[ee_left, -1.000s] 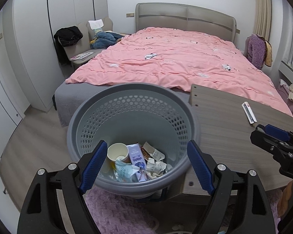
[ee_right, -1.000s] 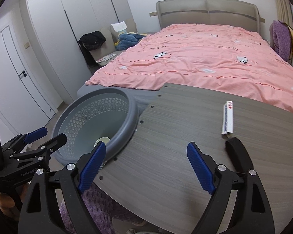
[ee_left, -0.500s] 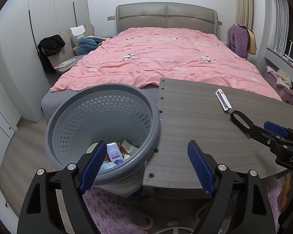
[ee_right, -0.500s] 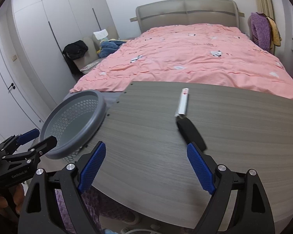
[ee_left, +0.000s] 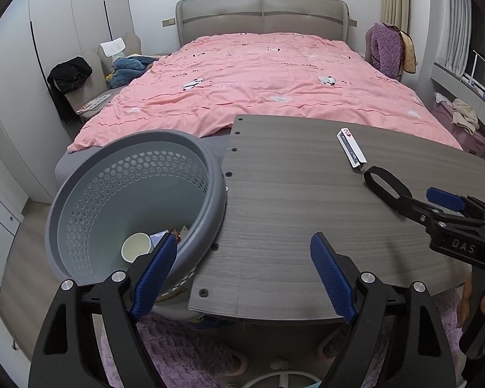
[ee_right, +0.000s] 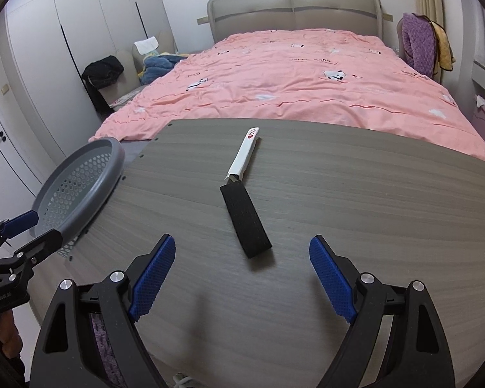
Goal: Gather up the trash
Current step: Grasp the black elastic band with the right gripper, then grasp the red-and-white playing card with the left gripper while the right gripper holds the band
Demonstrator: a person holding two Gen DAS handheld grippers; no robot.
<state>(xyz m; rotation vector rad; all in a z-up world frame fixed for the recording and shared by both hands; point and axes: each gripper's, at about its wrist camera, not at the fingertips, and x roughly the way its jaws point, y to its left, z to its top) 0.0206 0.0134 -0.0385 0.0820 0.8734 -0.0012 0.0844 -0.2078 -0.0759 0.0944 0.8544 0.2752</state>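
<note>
The right gripper point(ee_right: 242, 266), jaws spread and empty, is nearing a black strap point(ee_right: 245, 220) and a folded white card point(ee_right: 244, 154) on the grey wooden table point(ee_right: 355, 213). Both are looking light and flat, likely needing an edge pinch.

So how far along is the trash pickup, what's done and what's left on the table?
Done: the gray basket already holds a paper cup and some wrappers. In hand: nothing, as the left gripper and right gripper both stand open and empty. Left: the folded playing card and the black strap lie end to end on the table, just ahead of the right gripper.
</note>
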